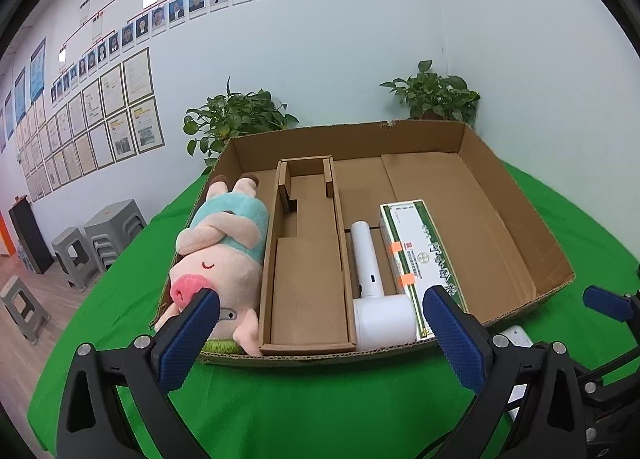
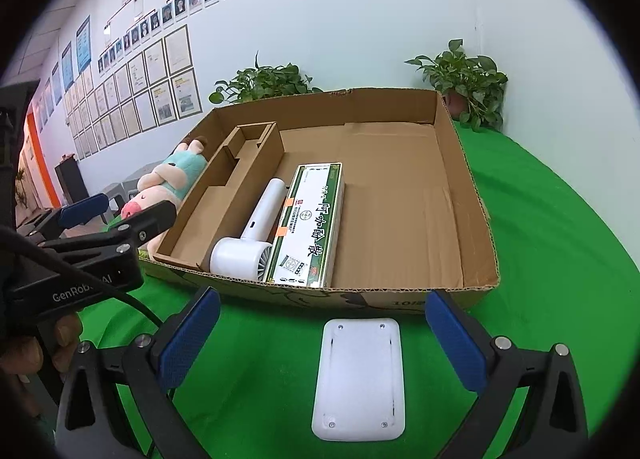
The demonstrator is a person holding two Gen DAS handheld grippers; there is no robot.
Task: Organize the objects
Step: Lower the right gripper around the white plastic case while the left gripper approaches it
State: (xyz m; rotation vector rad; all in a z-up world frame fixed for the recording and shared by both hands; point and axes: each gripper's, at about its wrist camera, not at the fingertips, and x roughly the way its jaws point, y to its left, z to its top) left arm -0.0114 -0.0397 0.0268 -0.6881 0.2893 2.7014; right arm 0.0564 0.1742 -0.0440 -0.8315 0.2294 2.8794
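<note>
Both the left gripper [image 1: 320,329] and right gripper [image 2: 322,333] stand wide apart, holding nothing. The white pad [image 2: 358,379] lies on the counter [image 2: 560,259], at six o'clock from the cardboard box [image 2: 472,195].

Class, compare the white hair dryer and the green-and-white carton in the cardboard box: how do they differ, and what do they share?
The hair dryer is plain white and rounded, with a tube handle and a fat barrel; the carton is a flat-sided block with green edging, print and orange tape. The carton is the longer and wider of the two. Both lie flat, side by side, in the box.
</note>
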